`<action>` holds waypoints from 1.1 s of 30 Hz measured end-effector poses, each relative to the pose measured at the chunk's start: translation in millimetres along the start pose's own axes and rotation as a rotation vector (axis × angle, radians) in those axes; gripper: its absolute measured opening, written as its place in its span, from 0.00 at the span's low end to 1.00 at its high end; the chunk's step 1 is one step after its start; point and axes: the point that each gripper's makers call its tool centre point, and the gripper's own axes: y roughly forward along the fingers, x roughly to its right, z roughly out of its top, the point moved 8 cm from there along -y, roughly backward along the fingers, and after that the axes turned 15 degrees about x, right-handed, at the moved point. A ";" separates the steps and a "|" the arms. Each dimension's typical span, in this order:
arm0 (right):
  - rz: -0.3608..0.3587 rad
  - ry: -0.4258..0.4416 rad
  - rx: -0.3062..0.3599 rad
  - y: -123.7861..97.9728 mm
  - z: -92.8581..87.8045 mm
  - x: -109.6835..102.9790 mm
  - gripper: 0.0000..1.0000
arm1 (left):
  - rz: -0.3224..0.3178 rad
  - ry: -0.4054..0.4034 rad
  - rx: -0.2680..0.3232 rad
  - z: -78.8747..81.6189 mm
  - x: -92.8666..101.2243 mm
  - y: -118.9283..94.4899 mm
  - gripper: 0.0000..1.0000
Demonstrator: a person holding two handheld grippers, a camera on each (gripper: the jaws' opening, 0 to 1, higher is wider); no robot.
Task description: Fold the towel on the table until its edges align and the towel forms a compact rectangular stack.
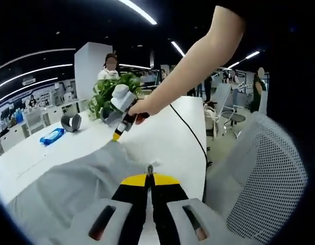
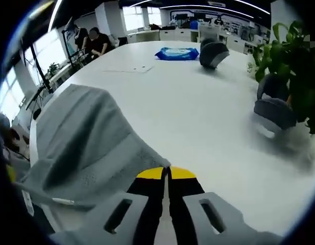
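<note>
Yellow-tipped jaws of the left gripper (image 1: 149, 176) rise from the bottom of the left gripper view, pressed together on the edge of the grey towel (image 1: 71, 186), a small pinch of cloth showing between the tips. From there the towel spreads away to the left over the white table (image 1: 167, 132). Further along the same edge, a person's hand (image 1: 142, 107) holds the right gripper (image 1: 116, 137), whose tip meets the towel's far corner. Behind it stand a green plant (image 1: 109, 89), a grey roll (image 1: 71, 122) and a blue packet (image 1: 51, 136). A mesh chair (image 1: 264, 173) stands just beside the table at the right.

Closed jaws fill the bottom of the right gripper view too: the right gripper (image 2: 166, 171) has its tips shut on a corner of the towel (image 2: 81, 143), which lies bunched and raised to the left, near the table (image 2: 198, 112) edge. Well apart from it lie the blue packet (image 2: 177, 52) and a grey roll (image 2: 213, 53), with the plant (image 2: 295, 66) at the right.
</note>
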 end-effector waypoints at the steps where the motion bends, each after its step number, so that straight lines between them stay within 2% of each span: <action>1: 0.007 -0.002 0.013 -2.3 3.8 1.2 0.00 | -0.004 0.002 0.000 1.4 1.6 1.3 0.02; 7: 0.035 0.014 0.057 -25.0 25.7 6.4 0.00 | -0.058 0.040 0.036 22.1 17.1 7.2 0.01; 9: 0.046 0.026 0.085 -35.0 33.2 -1.6 0.00 | -0.070 0.046 0.048 27.9 21.3 7.7 0.01; 17: 0.066 0.017 0.133 -60.3 53.2 -4.8 0.00 | -0.120 0.116 0.087 56.2 34.8 9.9 0.01; 21: 0.079 0.041 0.174 -72.3 65.9 -3.8 0.00 | -0.133 0.125 0.120 71.9 39.6 11.9 0.01; 24: 0.111 0.087 0.205 -82.5 76.1 -5.9 0.00 | -0.173 0.163 0.140 84.3 47.3 12.5 0.01; 33: 0.142 0.087 0.246 -103.1 88.8 -12.2 0.00 | -0.222 0.186 0.179 104.2 62.8 14.9 0.01</action>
